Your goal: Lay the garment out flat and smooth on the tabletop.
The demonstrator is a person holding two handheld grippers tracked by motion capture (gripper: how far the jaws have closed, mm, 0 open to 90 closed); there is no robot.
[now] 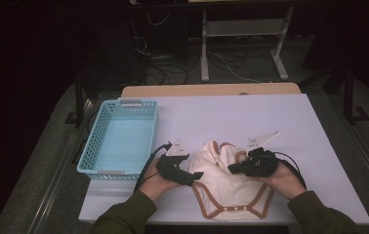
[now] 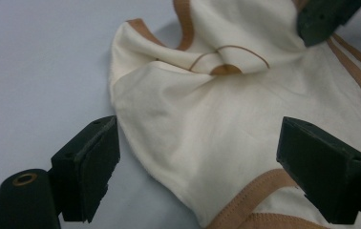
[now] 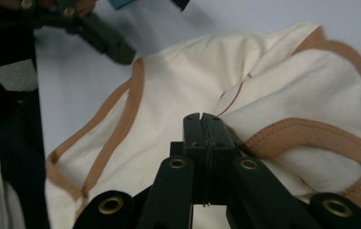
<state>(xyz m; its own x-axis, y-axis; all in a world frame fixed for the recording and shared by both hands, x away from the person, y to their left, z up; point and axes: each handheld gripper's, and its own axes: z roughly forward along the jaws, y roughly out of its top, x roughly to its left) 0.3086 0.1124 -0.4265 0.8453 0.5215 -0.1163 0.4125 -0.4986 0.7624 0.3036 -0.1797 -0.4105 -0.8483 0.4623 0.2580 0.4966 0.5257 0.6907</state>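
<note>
A cream baby bodysuit (image 1: pixel 226 190) with brown trim lies crumpled on the white table (image 1: pixel 280 122) near its front edge. My left gripper (image 1: pixel 197 176) rests at the garment's left edge. Its jaws stand open in the left gripper view (image 2: pixel 200 143), straddling the cloth's (image 2: pixel 193 109) edge without pressing it. My right gripper (image 1: pixel 232 169) lies over the garment's upper right part. In the right gripper view its jaws (image 3: pixel 201 119) are shut, and a trimmed fold of the bodysuit (image 3: pixel 169 95) runs into their tips. The upper part of the garment is folded over toward the left.
A light blue plastic basket (image 1: pixel 87 151) stands at the table's left side, beside my left hand. Bare white tabletop stretches behind and to the right of the garment. Beyond the far edge are table legs and cables on a dark floor.
</note>
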